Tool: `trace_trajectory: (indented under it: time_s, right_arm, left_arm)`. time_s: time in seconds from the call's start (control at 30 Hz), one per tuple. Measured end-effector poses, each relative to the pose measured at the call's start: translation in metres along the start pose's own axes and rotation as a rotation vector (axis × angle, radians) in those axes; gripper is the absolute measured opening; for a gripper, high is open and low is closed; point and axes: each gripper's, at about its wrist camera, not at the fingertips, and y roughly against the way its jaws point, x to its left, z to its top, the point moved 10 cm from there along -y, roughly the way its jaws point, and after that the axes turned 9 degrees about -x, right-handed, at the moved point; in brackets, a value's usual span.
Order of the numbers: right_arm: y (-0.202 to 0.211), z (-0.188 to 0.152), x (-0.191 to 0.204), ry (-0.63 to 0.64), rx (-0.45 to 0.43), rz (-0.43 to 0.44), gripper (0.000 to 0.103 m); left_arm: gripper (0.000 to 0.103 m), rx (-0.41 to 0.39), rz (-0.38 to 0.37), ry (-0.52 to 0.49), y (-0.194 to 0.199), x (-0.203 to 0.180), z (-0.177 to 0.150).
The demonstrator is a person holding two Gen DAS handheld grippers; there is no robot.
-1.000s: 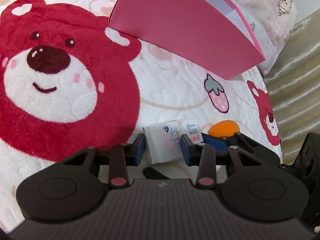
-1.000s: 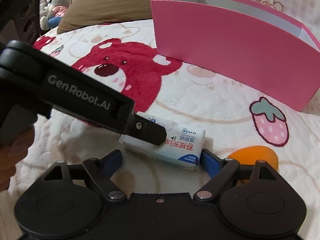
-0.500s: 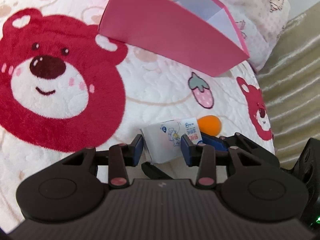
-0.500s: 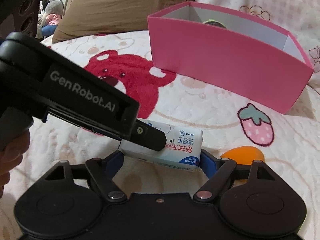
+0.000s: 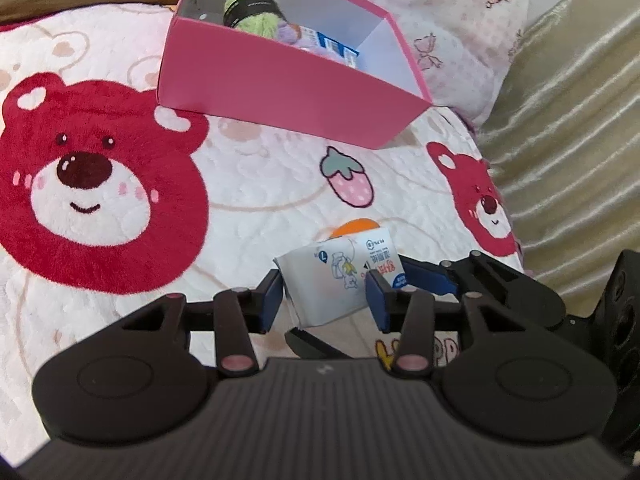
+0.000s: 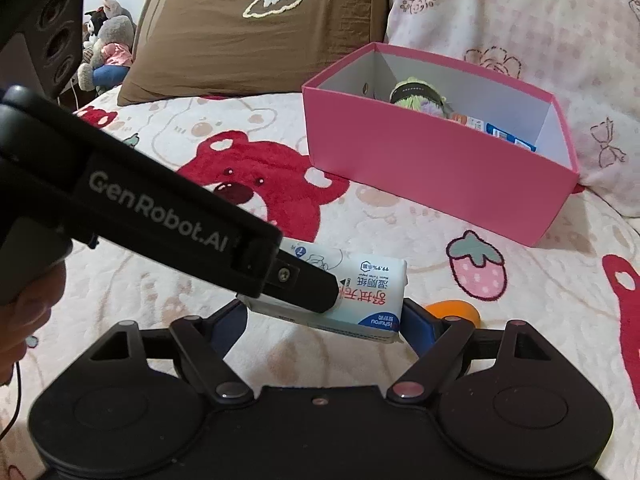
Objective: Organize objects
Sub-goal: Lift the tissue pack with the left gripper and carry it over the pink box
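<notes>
While lifted clear of the bear-print blanket point(image 5: 248, 184), white wipes packet point(image 5: 340, 280) clamped crosswise by left gripper point(image 5: 326, 294), loosening slightly, and lengthwise by right gripper point(image 6: 324, 320). Farther right, pink box point(image 6: 420, 168) holding green yarn ball point(image 6: 412, 94), something purple, blue-labelled packets point(image 6: 508, 136).

A bedroom in a home: a bed covered by a plush blanket point(image 5: 248, 168) printed with red bears and strawberries, a brown pillow point(image 6: 256, 36) and a pink floral pillow point(image 6: 520, 20) at its head edge, stuffed toys point(image 6: 108, 48) piled beyond its far left corner.
</notes>
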Motion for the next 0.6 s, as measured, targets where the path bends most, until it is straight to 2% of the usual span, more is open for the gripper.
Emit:
trace_trajectory:
  time_s: [0.27, 0.4, 0.6]
  right_arm:
    - [0.029, 0.007, 0.007, 0.001, -0.02, 0.019, 0.087]
    - [0.033, 0.009, 0.004, -0.007, -0.024, 0.033, 0.087]
    - [0.043, 0.019, -0.002, -0.02, -0.042, 0.07, 0.081]
  left_arm:
    - [0.044, 0.007, 0.019, -0.062, 0.018, -0.018, 0.002]
    - [0.044, 0.003, 0.003, -0.043, 0.024, -0.023, 0.008]
    - [0.044, -0.018, 0.012, -0.069, 0.033, -0.034, 0.017]
